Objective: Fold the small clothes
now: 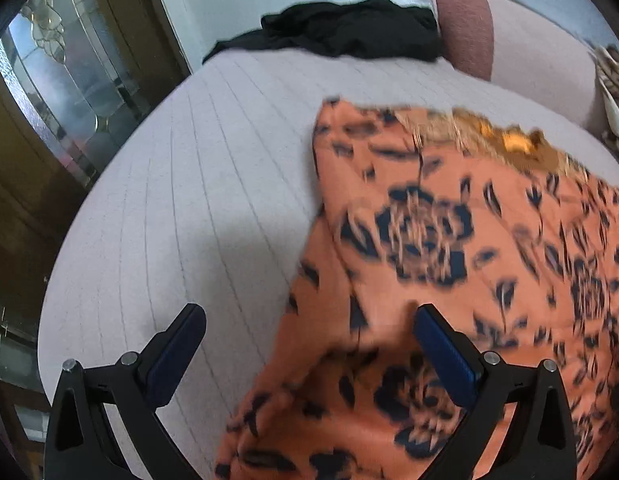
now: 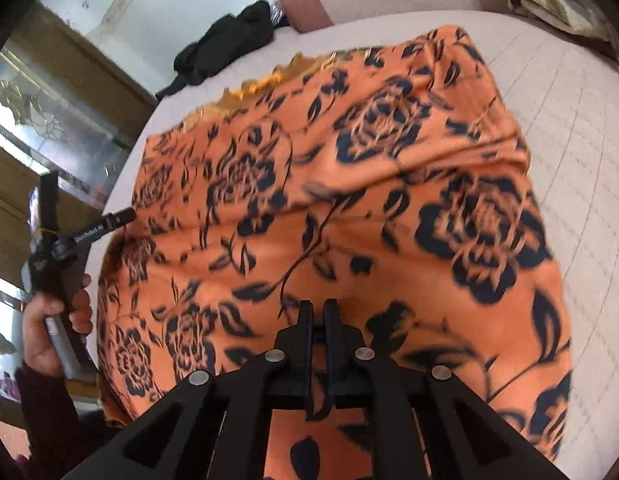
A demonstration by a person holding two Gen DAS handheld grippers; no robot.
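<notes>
- The orange floral cloth [image 2: 329, 200] lies spread over the pale quilted bed [image 1: 189, 200], with its near edge drawn toward the person and its far edge, trimmed in gold fringe [image 1: 489, 136], lying flat.
- The right tool [image 2: 318, 312] has its jaws drawn together over the near part of the cloth. Fabric seems to be pinched between them, though the pinch itself is hidden behind the fingers.
- The left tool [image 1: 309, 340] has its jaws wide apart and grips nothing. One finger is over the bare bed, the other over the cloth's side edge.
- In the right wrist view a hand [image 2: 49, 320] holds the left tool just beside the cloth's left edge.
- The cloth looks thin, light and limp. It shows soft ridges and would likely sag and drag rather than keep a shape.
- I judge that a hem or corner is the best place to take hold, since a pinch in the middle would only bunch it up.
- The surface looks smooth, so a shallow grip might slip. The fringe looks delicate and is best left alone.
- A black garment [image 1: 333, 28] lies well apart, at the far edge of the bed.
</notes>
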